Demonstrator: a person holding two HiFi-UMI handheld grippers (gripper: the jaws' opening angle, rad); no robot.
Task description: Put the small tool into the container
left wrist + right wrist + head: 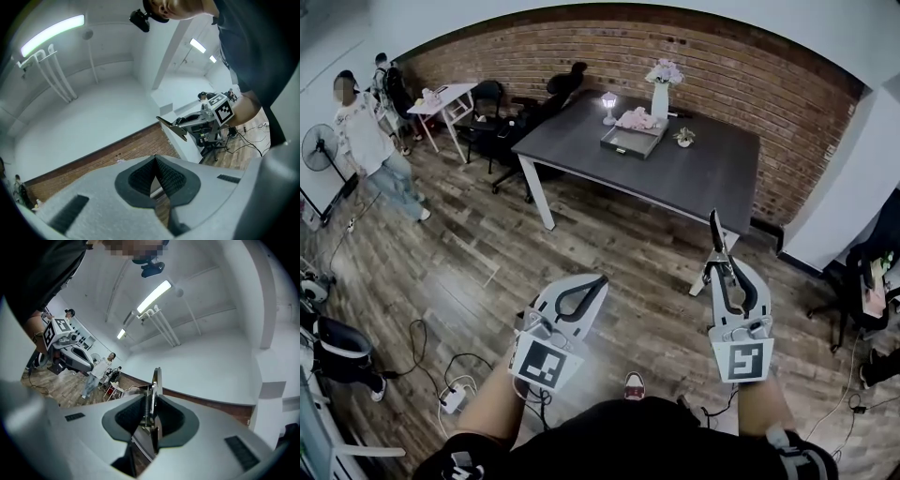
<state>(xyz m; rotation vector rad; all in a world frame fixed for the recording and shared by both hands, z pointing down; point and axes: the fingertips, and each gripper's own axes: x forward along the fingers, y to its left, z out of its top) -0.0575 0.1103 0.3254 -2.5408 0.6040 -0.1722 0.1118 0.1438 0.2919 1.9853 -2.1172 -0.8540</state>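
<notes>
Ahead over wood-plank floor [581, 234]: dark grey rectangular table [694, 178] bearing shallow grey tray [630, 142] and white flower vase [660, 98]; black office chairs [546, 103] left of it, standing person [366, 141] further left. Left gripper [155, 159] clenched, empty. Right gripper [152, 397] grasping slim metal small tool [156, 380] with coil spring, dark tip poking past jaws, well apart from tray.

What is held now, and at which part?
The right tongs grip the small tool around its spring section, one end sticking out ahead. The left tongs are shut on nothing.
</notes>
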